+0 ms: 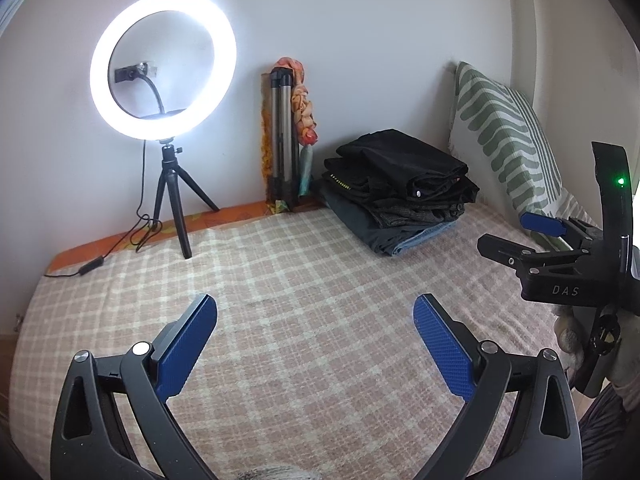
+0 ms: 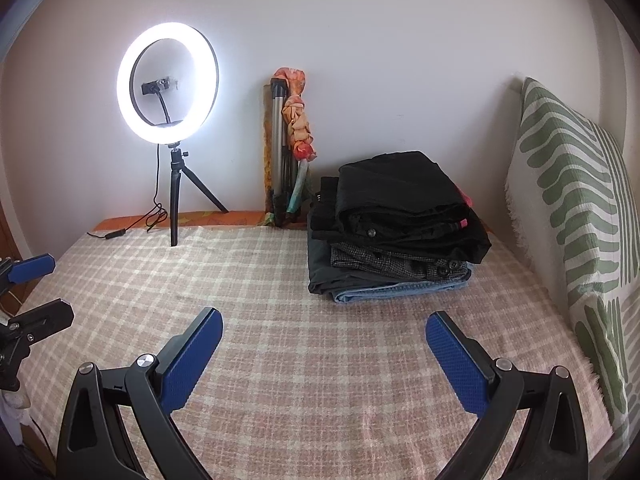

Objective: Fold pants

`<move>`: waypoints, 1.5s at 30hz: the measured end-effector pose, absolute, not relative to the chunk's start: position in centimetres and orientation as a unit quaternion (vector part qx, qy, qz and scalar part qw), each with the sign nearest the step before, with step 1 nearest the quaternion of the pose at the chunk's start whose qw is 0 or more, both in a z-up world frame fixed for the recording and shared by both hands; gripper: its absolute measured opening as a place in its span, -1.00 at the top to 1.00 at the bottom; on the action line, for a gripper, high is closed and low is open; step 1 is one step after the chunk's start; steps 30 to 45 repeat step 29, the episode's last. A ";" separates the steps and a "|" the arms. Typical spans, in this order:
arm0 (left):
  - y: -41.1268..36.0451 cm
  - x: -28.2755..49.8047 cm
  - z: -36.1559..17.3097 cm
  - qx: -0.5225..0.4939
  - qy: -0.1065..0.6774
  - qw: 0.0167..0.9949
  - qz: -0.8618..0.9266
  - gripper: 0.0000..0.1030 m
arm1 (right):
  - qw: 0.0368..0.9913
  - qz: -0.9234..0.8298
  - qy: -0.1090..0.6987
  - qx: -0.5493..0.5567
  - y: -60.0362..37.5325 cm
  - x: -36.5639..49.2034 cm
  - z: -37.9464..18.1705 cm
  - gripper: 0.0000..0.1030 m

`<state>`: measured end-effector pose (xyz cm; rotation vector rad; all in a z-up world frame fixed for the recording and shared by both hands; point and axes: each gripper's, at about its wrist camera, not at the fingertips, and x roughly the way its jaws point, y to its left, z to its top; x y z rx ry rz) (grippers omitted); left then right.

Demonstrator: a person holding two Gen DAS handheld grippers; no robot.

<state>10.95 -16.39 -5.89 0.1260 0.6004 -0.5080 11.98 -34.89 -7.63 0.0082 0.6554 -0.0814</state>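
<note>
With both the left gripper (image 1: 316, 320) and right gripper (image 2: 324, 336) wide open and empty over the bed (image 1: 280, 280), the stack (image 2: 396, 232) looks done, so back off without touching it

Two black plastic two-finger grippers, each with dimpled blue rubber pads on its fingertips and silver round screws at the pivots. The left gripper (image 1: 316, 336) fills the lower part of its frame. The right gripper (image 2: 324, 352) bears white "DAS" lettering and a small green light (image 1: 621, 180) at the right edge.
</note>
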 end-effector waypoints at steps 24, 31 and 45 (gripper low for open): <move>-16.3 10.7 -6.4 0.074 0.287 0.924 -0.240 -0.93 | 0.944 -0.032 0.328 -0.003 -34.3 12.1 -7.8 -1.00; -16.0 11.3 -6.5 0.070 0.297 0.923 -0.234 -0.93 | 0.944 -0.032 0.328 -0.002 -34.4 12.0 -7.8 -1.00; -16.0 11.3 -6.5 0.070 0.297 0.923 -0.234 -0.93 | 0.944 -0.032 0.328 -0.002 -34.4 12.0 -7.8 -1.00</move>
